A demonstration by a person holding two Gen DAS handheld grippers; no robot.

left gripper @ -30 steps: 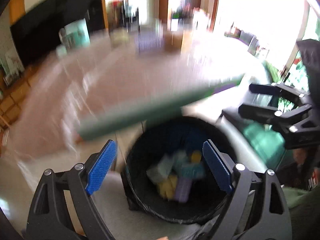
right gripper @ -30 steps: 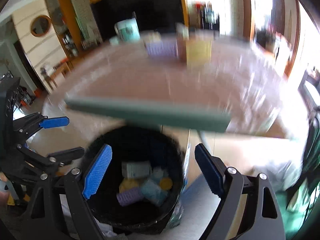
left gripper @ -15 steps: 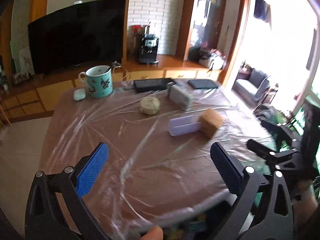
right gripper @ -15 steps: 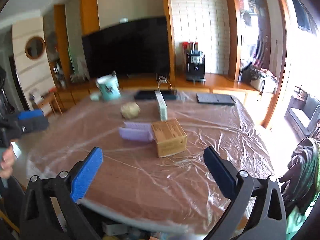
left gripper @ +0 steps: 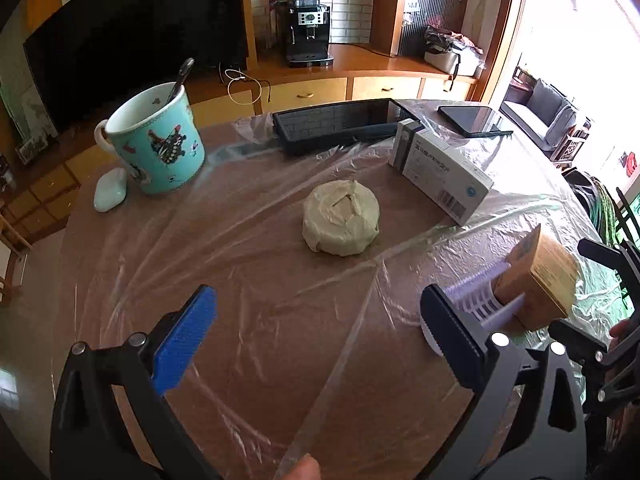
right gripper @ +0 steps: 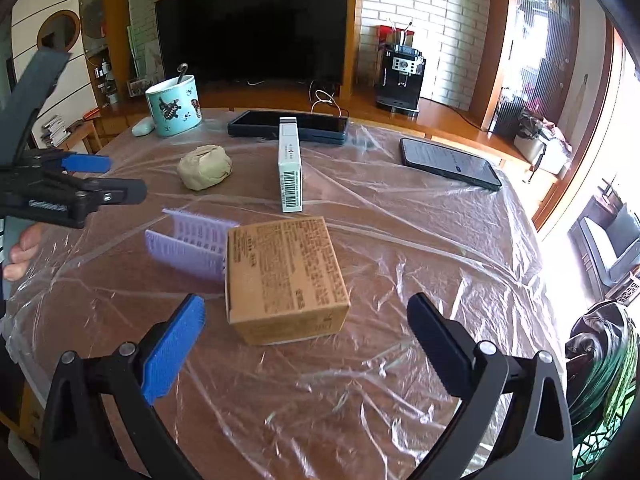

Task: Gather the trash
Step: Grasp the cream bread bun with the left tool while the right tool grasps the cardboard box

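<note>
A crumpled beige paper wad (left gripper: 341,218) lies mid-table, also in the right wrist view (right gripper: 205,167). A brown cardboard box (right gripper: 284,278) sits near the front, with a lilac ribbed plastic piece (right gripper: 192,242) against its left side; both show at the right in the left wrist view (left gripper: 538,276). A white medicine box (left gripper: 440,168) lies further back. My left gripper (left gripper: 320,340) is open and empty, hovering short of the wad. My right gripper (right gripper: 304,348) is open and empty, just before the cardboard box.
The table is covered in clear plastic film (right gripper: 420,248). A teal mug (left gripper: 154,140) with a spoon, a pale earbud case (left gripper: 110,191), a dark tablet (left gripper: 340,124) and a phone (right gripper: 450,162) lie at the back. A TV and coffee machine stand behind.
Both grippers rose from over the black bin of trash beside the table to above the tabletop, then moved forward toward the wad and the cardboard box. Both stayed open.
</note>
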